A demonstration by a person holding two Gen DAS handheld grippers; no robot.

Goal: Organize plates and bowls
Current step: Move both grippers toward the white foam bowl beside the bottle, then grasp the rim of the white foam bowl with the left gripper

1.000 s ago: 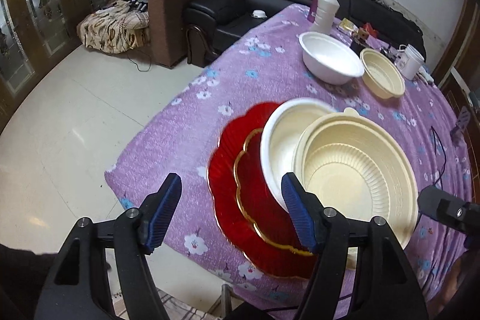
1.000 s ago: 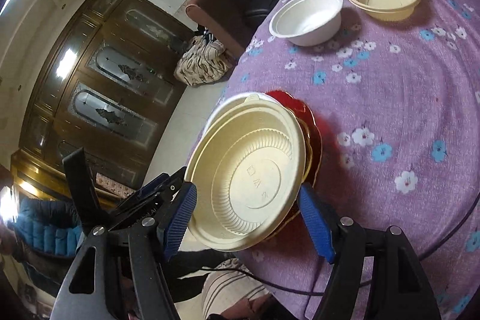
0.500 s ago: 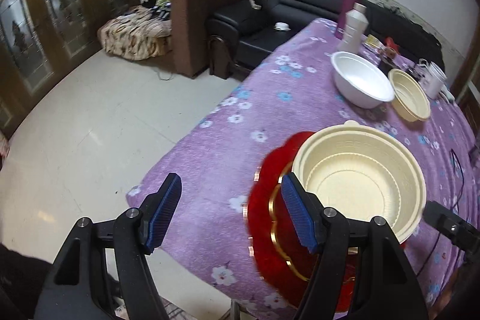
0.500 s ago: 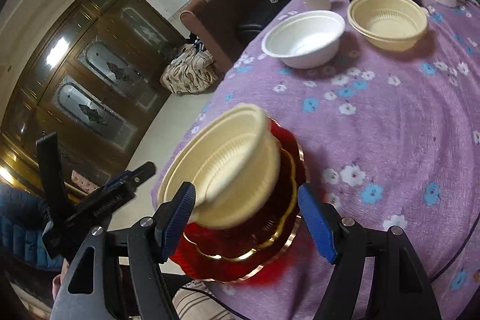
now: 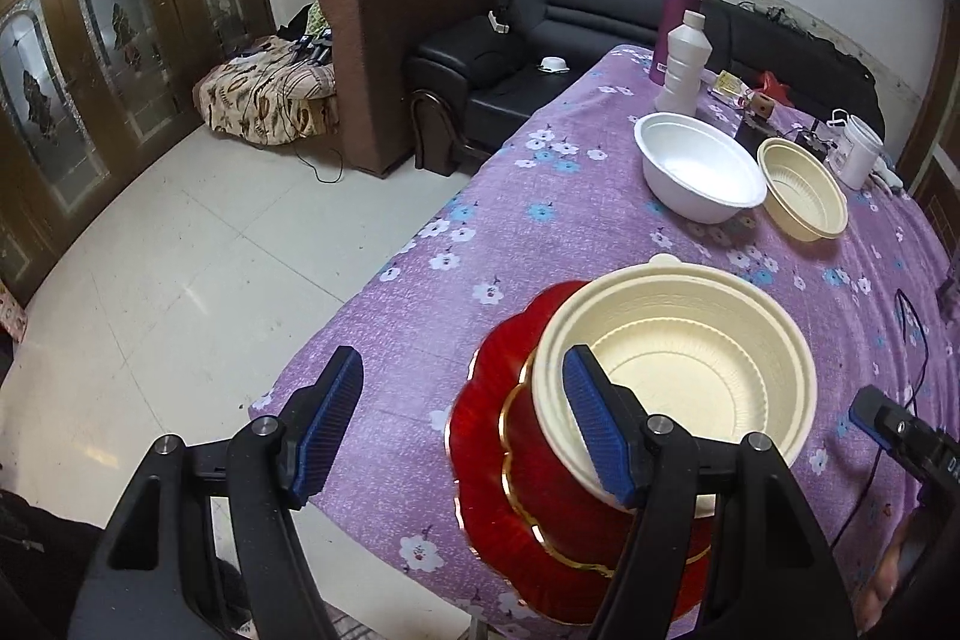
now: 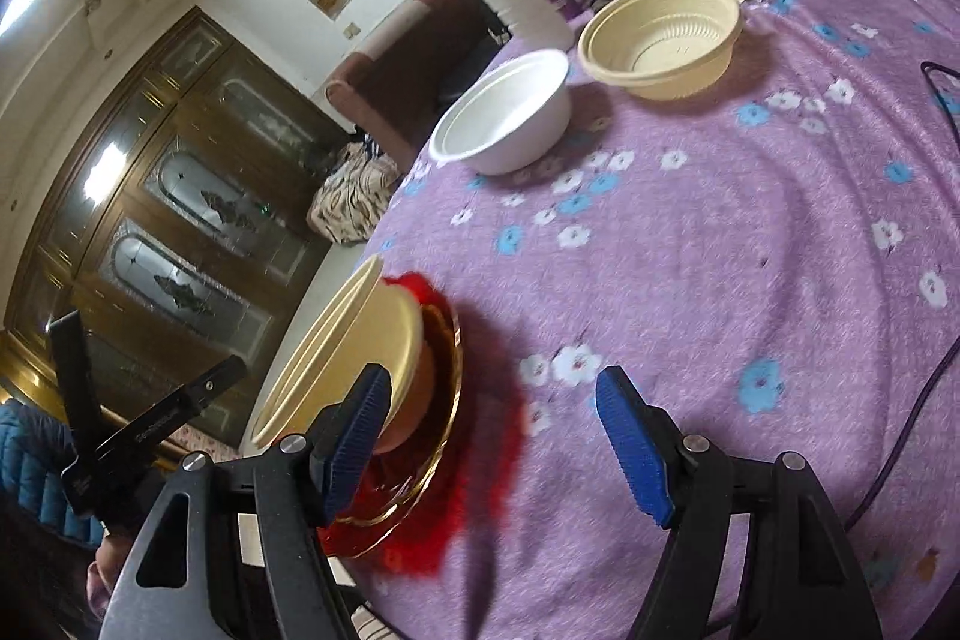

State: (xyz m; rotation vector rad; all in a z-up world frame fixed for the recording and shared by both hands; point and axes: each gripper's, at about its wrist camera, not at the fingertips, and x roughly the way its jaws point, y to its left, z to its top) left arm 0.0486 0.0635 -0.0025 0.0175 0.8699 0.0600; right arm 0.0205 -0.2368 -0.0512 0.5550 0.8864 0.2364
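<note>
Resting on scalloped, gold-rimmed red plates (image 5: pixel 492 466), a ribbed cream bowl (image 5: pixel 678 370) faces both wide, empty grippers.

A cream bowl (image 5: pixel 678 370) is seen on gold-rimmed red plates (image 5: pixel 510 466); the worktop cloth (image 5: pixel 540 196) is purple with white and blue flowers.

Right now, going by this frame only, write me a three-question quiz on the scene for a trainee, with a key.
1. True or false: the cream bowl nearest the grippers sits on the red plates.
2. Which stands farther along the purple tablecloth: A) the white bowl and a smaller cream bowl, B) a stack of red plates?
3. Is anything held by the left gripper or the right gripper?

Key: 1 true. 2 A. 3 No, both are open and empty.
</note>
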